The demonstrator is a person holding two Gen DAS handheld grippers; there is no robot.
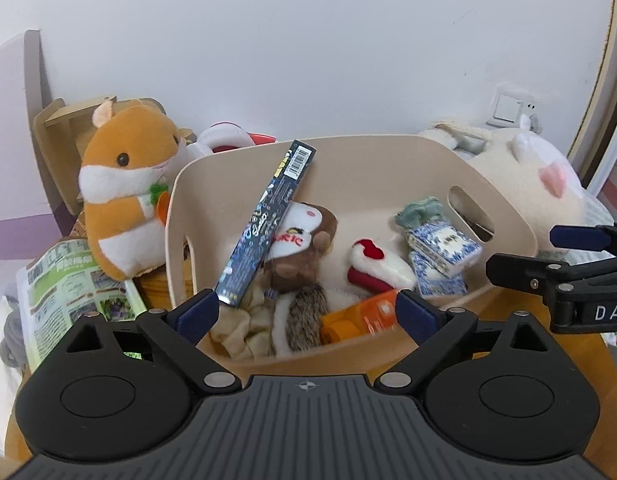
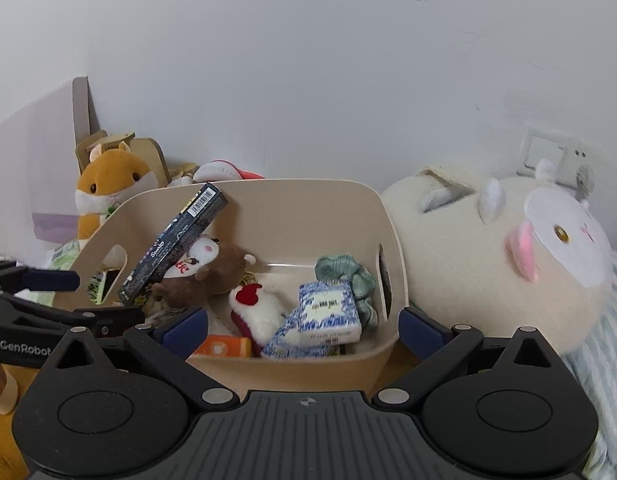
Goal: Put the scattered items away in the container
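Holding a long dark box (image 1: 264, 224) propped against its back wall, the beige bin (image 1: 388, 152) also contains a brown plush (image 1: 304, 252), tissue packs (image 1: 444, 248), a green scrunchie (image 1: 418, 210) — both the left gripper (image 1: 306, 312) and right gripper (image 2: 304, 330) hover at its near rim, jaws apart, empty.

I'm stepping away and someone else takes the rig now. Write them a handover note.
Left hand-held gripper: open, holding nothing, in front of the beige container.
Right hand-held gripper: open, holding nothing, at the container's near right side.
In the container: long dark box leaning on the rim, brown plush, white and red plush, blue patterned tissue packs, green scrunchie, orange pack, beige cloth.
Outside it: orange hamster plush and a leaflet to the left, big white plush to the right.
Left to do: judge whether the hamster and leaflet count as scattered items.
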